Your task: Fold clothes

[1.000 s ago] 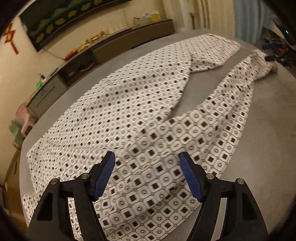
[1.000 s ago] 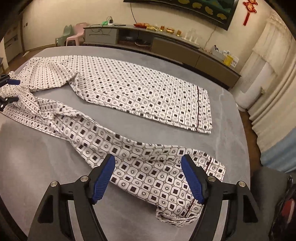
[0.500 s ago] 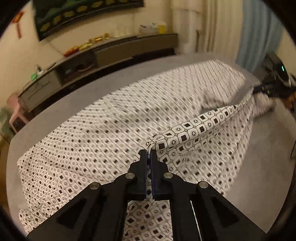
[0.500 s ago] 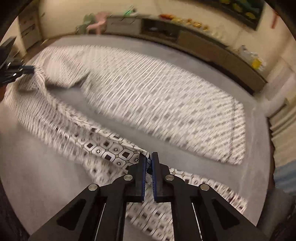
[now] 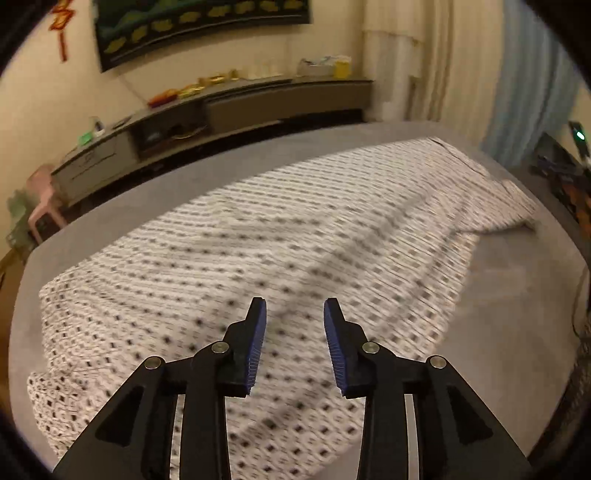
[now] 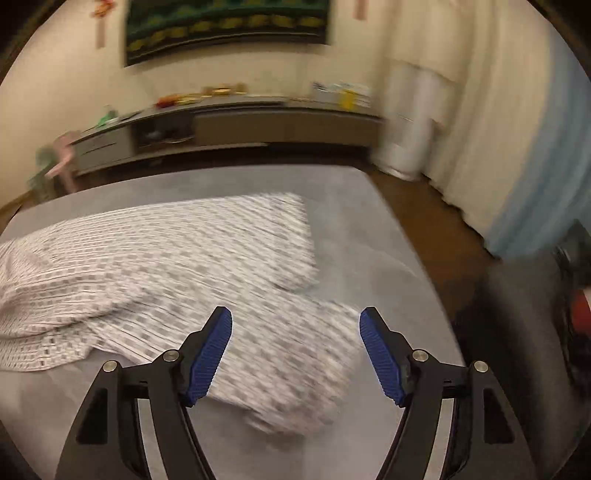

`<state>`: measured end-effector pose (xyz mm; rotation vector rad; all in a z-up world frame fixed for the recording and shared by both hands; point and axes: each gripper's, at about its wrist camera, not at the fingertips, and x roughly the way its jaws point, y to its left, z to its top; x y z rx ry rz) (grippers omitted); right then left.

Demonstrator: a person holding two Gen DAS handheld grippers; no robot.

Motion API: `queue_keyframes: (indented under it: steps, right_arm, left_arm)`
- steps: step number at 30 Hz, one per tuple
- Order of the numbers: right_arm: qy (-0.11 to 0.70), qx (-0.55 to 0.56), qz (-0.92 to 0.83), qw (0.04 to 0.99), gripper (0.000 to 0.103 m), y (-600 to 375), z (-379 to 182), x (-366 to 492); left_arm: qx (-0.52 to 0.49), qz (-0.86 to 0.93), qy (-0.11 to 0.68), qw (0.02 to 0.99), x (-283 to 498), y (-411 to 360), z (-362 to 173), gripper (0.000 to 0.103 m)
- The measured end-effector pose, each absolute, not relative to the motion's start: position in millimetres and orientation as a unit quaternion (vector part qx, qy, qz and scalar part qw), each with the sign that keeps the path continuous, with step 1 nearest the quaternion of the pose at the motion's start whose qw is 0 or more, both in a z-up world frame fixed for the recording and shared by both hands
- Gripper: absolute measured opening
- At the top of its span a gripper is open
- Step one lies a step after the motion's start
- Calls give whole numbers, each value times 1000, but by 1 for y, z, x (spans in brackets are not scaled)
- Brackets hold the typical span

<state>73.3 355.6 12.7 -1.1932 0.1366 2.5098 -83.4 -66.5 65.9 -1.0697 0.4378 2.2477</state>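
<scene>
Left tool (image 5: 293, 314): blue pads spread apart, nothing between them; hangs over the near part of the trousers.
Right tool (image 6: 295, 325): pads wide apart, nothing held; sits above the hem end of the trousers.
Trousers (image 5: 258, 240): white w/ small dark squares, lying flat on the bench, one leg laid over the other. Pattern smeared by motion blur in both views, so fine detail can't be read.
Trousers, right view (image 6: 166, 258): cloth covers the left and middle of the bench; the near leg end is rumpled, directly under the tool, offset from the far leg's straight hem.
Bench (image 5: 517, 295): grey surface, bare strip to the right of the trousers and along the far edge.
Sideboard (image 5: 221, 110): long, low, dark, against the wall beyond the bench; small yellow and orange bits on top, too blurred to name.
Wall hanging (image 5: 199, 26): dark w/ yellow shapes, above the sideboard.
Curtains (image 6: 480, 129): pale, w/ a blue panel, right of the sideboard.
Pink stool (image 5: 40, 214): on the floor, left end of the sideboard.
</scene>
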Motion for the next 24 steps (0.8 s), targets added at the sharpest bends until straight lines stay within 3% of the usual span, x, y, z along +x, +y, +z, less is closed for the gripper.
queue_keyframes:
  steps: [4, 7, 9, 11, 13, 16, 18, 19, 20, 21, 24]
  right_arm:
    - [109, -489, 855, 132, 73, 366, -21, 93]
    - [65, -508, 850, 122, 69, 348, -34, 86]
    - [63, -521, 841, 129, 4, 351, -35, 83]
    - [79, -514, 843, 134, 5, 359, -24, 84]
    - [183, -432, 876, 111, 4, 386, 20, 103]
    - [316, -345, 878, 103, 4, 425, 37, 118]
    - [346, -351, 857, 150, 13, 442, 24, 122]
    - [328, -383, 845, 181, 18, 441, 16, 118]
    - [302, -416, 831, 211, 37, 439, 7, 112]
    - [266, -435, 829, 231, 48, 432, 6, 108]
    - [139, -442, 843, 272, 49, 395, 21, 103]
  left_arm:
    - [-435, 805, 250, 318, -57, -33, 19, 37]
    - [-436, 812, 241, 304, -62, -33, 9, 37]
    - [-446, 816, 218, 295, -71, -38, 9, 37]
    - [-466, 812, 178, 302, -80, -49, 8, 36]
    - [-482, 802, 172, 307, -82, -60, 9, 33]
    - [-502, 787, 174, 314, -79, -88, 8, 30]
    - [-519, 773, 171, 323, -75, -112, 8, 28]
    - [-528, 765, 171, 328, -72, -124, 9, 26]
    - [-535, 759, 173, 327, -68, -135, 10, 23]
    - [-539, 758, 180, 322, -65, -147, 13, 22]
    - [-545, 764, 179, 297, -60, -180, 17, 22]
